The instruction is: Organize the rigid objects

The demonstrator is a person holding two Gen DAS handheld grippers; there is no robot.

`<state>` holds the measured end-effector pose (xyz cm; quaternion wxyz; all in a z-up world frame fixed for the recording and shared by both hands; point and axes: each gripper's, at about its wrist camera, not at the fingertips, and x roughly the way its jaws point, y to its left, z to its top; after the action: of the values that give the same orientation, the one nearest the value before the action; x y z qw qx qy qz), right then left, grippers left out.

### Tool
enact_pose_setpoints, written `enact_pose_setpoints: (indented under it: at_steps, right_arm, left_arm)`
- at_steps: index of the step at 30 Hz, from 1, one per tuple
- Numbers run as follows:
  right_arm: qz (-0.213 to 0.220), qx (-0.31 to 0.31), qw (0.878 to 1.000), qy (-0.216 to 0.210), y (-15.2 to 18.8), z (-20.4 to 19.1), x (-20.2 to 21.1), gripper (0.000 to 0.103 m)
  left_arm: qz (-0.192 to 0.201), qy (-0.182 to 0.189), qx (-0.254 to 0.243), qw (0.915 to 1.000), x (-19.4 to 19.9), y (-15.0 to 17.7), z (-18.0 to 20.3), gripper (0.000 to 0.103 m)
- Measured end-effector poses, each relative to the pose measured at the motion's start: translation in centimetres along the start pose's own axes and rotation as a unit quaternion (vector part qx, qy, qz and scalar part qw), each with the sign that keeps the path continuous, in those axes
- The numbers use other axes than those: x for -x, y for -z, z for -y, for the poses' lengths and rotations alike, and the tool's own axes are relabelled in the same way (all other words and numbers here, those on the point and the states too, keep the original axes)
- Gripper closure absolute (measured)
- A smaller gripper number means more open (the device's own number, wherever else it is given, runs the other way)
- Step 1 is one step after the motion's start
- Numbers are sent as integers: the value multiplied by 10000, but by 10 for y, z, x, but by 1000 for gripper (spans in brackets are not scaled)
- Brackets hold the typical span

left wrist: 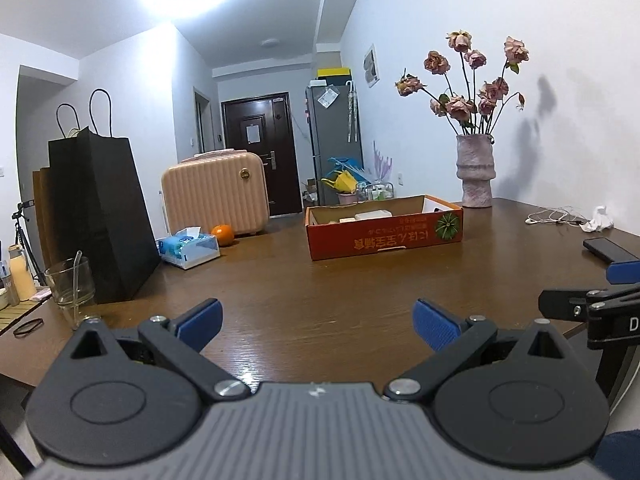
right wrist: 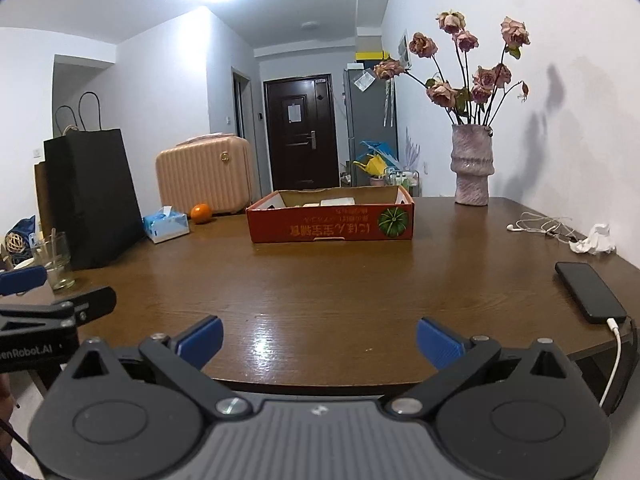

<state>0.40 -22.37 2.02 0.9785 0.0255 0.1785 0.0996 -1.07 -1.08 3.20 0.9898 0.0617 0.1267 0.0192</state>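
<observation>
An orange-red cardboard box (left wrist: pixel 384 236) with a melon picture stands mid-table, also in the right wrist view (right wrist: pixel 330 224). It holds a few pale flat items (left wrist: pixel 372 215), partly hidden by its wall. My left gripper (left wrist: pixel 318 326) is open and empty, low over the near table edge, well short of the box. My right gripper (right wrist: pixel 320 340) is open and empty beside it. Each gripper shows at the edge of the other's view, the right one (left wrist: pixel 592 304) and the left one (right wrist: pixel 52 300).
A black phone (right wrist: pixel 590 292) on a charging cable lies at the right edge, with earphones (right wrist: pixel 536 227) and crumpled tissue (right wrist: pixel 596 240) behind. A vase of dried roses (right wrist: pixel 472 164) stands back right. A black paper bag (left wrist: pixel 100 216), glass (left wrist: pixel 72 286), tissue box (left wrist: pixel 188 248), orange (left wrist: pixel 222 235) and pink suitcase (left wrist: pixel 216 194) are left.
</observation>
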Motion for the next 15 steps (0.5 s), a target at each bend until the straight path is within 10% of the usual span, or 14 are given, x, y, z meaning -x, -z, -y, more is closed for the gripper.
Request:
enact_pose_setpoints:
  at_steps: [15]
  right_arm:
    - [-35,-40,10000,-77,1,2,-1,0]
  left_arm:
    - [39,81,19,10000,0,1,-2,0]
